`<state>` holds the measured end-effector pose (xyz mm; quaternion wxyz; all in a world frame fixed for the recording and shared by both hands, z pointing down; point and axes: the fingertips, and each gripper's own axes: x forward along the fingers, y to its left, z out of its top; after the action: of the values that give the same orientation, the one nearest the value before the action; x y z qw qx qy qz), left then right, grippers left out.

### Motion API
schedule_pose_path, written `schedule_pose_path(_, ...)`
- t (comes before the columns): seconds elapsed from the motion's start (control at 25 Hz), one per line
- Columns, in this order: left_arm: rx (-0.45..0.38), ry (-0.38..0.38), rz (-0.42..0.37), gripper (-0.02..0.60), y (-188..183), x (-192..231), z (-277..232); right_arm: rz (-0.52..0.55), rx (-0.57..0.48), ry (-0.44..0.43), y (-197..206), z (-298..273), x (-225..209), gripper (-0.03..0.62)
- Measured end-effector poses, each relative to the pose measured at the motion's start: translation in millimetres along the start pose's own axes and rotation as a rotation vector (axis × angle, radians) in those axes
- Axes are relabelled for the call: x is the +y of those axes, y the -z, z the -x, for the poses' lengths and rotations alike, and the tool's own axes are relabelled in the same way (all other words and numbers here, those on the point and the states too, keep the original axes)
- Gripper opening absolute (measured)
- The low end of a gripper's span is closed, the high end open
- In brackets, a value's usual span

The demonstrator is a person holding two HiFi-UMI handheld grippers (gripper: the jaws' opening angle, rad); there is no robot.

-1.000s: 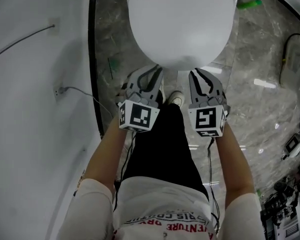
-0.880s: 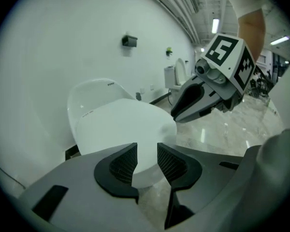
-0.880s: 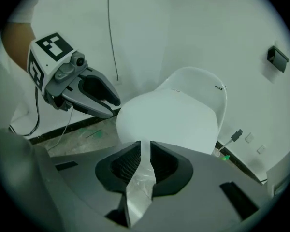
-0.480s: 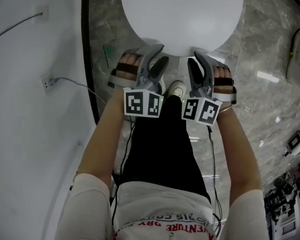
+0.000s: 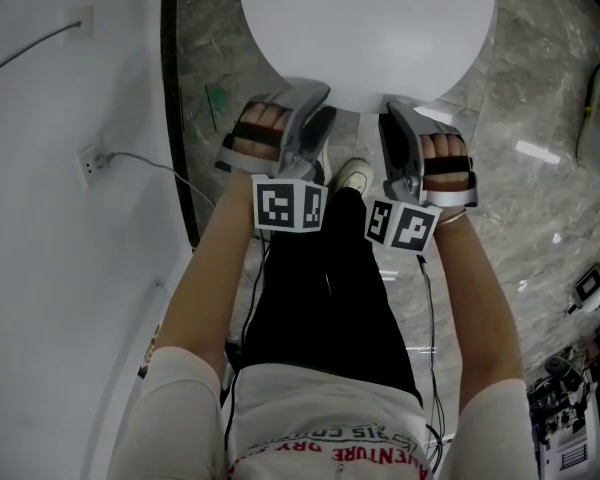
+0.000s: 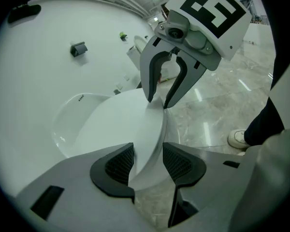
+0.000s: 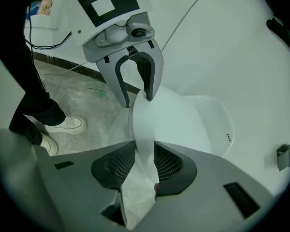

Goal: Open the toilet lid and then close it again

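The toilet lid [image 5: 370, 28] is hard and slippery, so grab its front edge. The left tongs [image 6: 148, 162] are wide round that edge. The right tongs [image 7: 144, 163] are opening round it.

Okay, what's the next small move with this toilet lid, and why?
Probably close both jaws on the front edge of the toilet lid before lifting. The lid is down, its edge between the open jaws of the left gripper and those of the right gripper, which are opening, so neither grips it yet.

The left gripper [image 5: 323, 108] is grey, its marker cube [image 5: 288, 205] black-and-white. The person [image 5: 210, 308] wears a white top [image 5: 320, 408], black trousers [image 5: 320, 298], a white shoe [image 5: 355, 176].
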<state>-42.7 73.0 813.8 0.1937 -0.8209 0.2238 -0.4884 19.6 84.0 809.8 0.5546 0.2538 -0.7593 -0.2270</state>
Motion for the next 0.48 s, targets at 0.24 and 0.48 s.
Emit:
schedule_pose_path(0.24, -0.003, -0.002, 0.039, 0.161, -9, 14, 14, 0.015, -0.024, 0.000, -6, 17, -13, 0.094)
schedule_pose_path(0.48, -0.040, -0.008, 0.023, 0.143, -33, 39, 47, -0.048, -0.026, 0.031, -18, 53, -45, 0.094)
